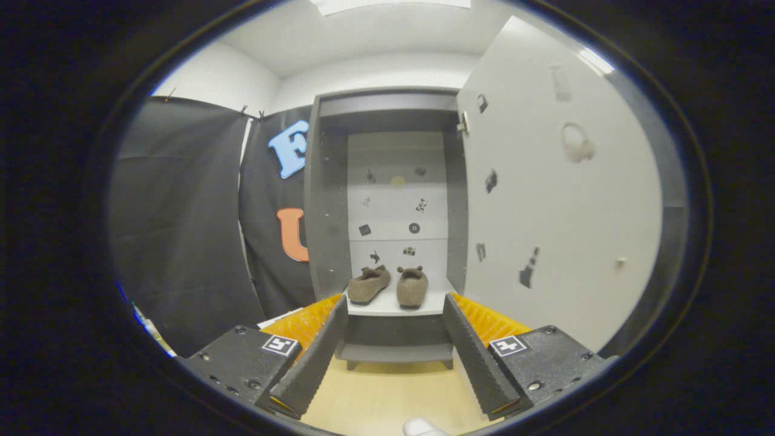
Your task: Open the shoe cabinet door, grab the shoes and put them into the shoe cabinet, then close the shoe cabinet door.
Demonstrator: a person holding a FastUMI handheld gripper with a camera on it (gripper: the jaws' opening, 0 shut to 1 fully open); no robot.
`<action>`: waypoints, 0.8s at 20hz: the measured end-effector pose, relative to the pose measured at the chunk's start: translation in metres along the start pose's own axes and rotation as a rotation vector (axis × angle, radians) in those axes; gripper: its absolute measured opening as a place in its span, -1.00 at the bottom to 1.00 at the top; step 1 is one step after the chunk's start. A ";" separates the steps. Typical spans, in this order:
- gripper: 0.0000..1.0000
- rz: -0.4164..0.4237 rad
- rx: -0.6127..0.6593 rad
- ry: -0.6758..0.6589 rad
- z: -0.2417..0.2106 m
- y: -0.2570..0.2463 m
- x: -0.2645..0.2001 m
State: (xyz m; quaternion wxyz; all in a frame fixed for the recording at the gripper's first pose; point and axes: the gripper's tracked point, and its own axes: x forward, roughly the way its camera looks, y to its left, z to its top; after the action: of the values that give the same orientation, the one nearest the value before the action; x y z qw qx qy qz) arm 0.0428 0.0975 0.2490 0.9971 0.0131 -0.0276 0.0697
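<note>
A grey shoe cabinet (pixel 326 200) stands ahead against the wall. Its white door (pixel 545 200) is swung open to the right, with small stickers on its inner face. Two brown slippers (pixel 387 284) lie side by side on the cabinet's white shelf (pixel 387 307), toes pointing at me, the left one turned slightly outward. My gripper (pixel 395 309) is open, with nothing between its fingers. The slippers lie beyond the fingertips, framed in the gap between them. The cabinet's back panel (pixel 396 200) carries several small stickers.
Black cloth (pixel 181 230) hangs to the left of the cabinet. A light wooden floor (pixel 387 393) runs from below the fingers to the cabinet's short legs. The open door's edge (pixel 461 200) stands just right of the right finger (pixel 478 357).
</note>
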 end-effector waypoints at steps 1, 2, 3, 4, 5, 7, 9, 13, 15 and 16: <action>0.99 -0.005 0.002 -0.008 0.003 -0.007 -0.019; 1.00 -0.003 0.005 -0.005 0.004 -0.013 -0.035; 1.00 -0.002 0.010 -0.007 0.007 -0.020 -0.051; 1.00 -0.010 0.005 -0.013 0.008 -0.030 -0.062; 0.99 -0.031 -0.004 -0.015 0.010 -0.045 -0.075; 1.00 -0.073 0.000 -0.026 0.015 -0.079 -0.097; 1.00 -0.115 0.020 -0.039 0.021 -0.114 -0.114; 0.99 -0.222 0.044 -0.067 0.029 -0.201 -0.124; 1.00 -0.234 0.058 -0.052 0.028 -0.235 -0.114; 1.00 -0.234 0.066 -0.044 0.026 -0.250 -0.107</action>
State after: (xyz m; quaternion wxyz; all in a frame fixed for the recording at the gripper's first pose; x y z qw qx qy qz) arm -0.0291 -0.1654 0.2636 0.9966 0.0505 -0.0452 -0.0468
